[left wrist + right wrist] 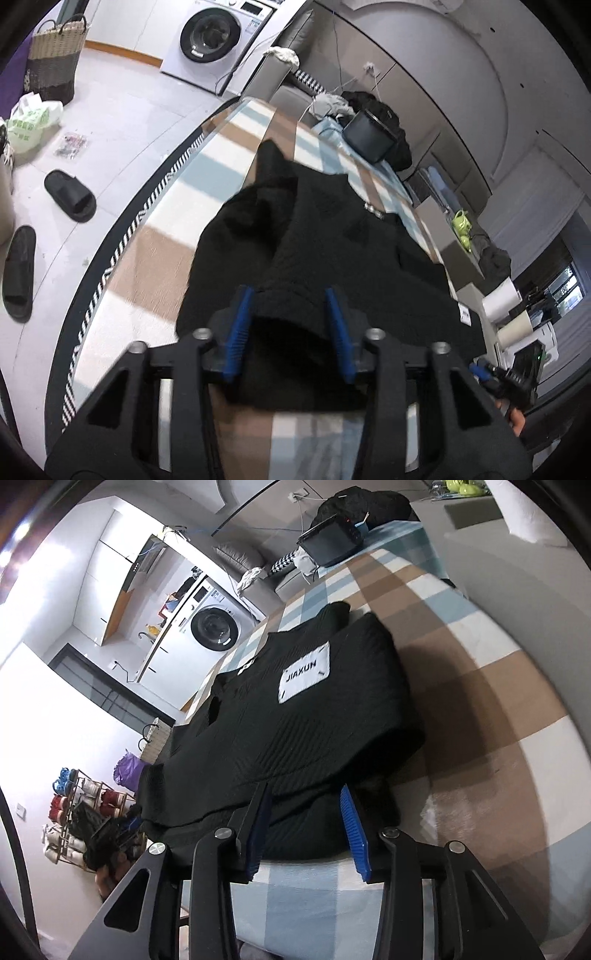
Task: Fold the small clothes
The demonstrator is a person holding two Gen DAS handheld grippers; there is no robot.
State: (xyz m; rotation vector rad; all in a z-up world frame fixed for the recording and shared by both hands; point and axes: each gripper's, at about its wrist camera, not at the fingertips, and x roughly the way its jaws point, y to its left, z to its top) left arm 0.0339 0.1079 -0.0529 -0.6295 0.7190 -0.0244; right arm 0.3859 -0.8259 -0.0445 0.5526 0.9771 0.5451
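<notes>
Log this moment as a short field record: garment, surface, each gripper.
garment: black knit top, spread flat, white label facing up
surface: checked cloth on the table
left gripper: a raised fold of the top's near edge between its pads
right gripper: jaws apart, astride the top's near edge

Black garment (332,258) near hem hidden behind left gripper (291,332). Right gripper (306,823) bases cut off at the bottom edge. Shoe rack (85,812) contents too small to tell.
</notes>
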